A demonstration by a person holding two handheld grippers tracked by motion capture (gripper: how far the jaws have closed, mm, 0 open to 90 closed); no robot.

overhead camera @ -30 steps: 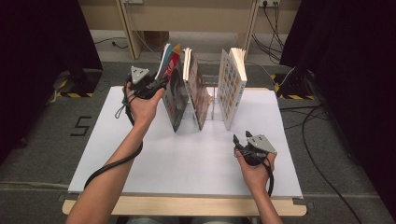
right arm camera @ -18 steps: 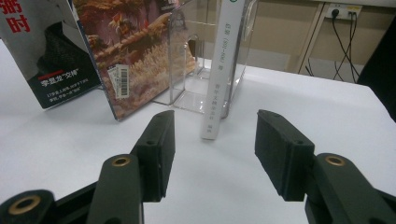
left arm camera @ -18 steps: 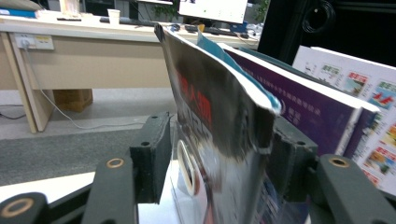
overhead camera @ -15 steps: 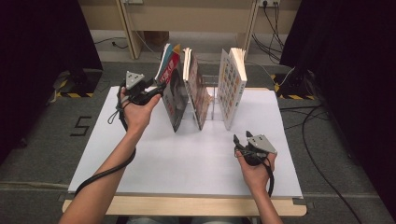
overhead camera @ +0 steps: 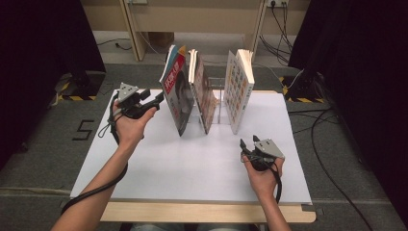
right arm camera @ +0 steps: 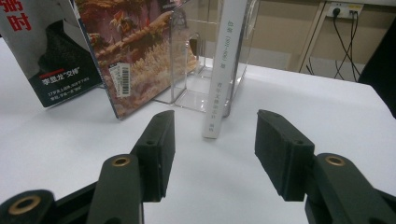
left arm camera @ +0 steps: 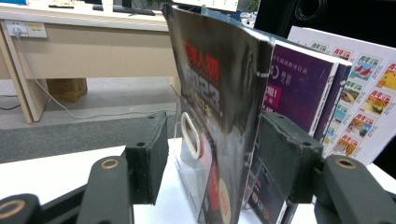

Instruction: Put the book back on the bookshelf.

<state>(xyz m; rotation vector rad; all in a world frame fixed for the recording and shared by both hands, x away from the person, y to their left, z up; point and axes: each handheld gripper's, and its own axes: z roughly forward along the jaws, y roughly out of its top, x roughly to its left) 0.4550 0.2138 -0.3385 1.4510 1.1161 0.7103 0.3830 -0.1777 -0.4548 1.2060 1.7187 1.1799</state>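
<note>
Since a second ago my left gripper has drawn back from the leftmost book, and its jaws have just been opening. They now stand wide apart, and in the left gripper view the dark-covered book rises straight ahead of them, its edge between the two pads but touched by neither. Just beyond it, to that gripper's right, stand a purple-backed book and a white book with small pictures, all upright in a clear acrylic rack on the white table. My right gripper has kept its place near the table's front edge, jaws apart and empty, with the white book's spine straight ahead of it, well clear of the pads.
</note>
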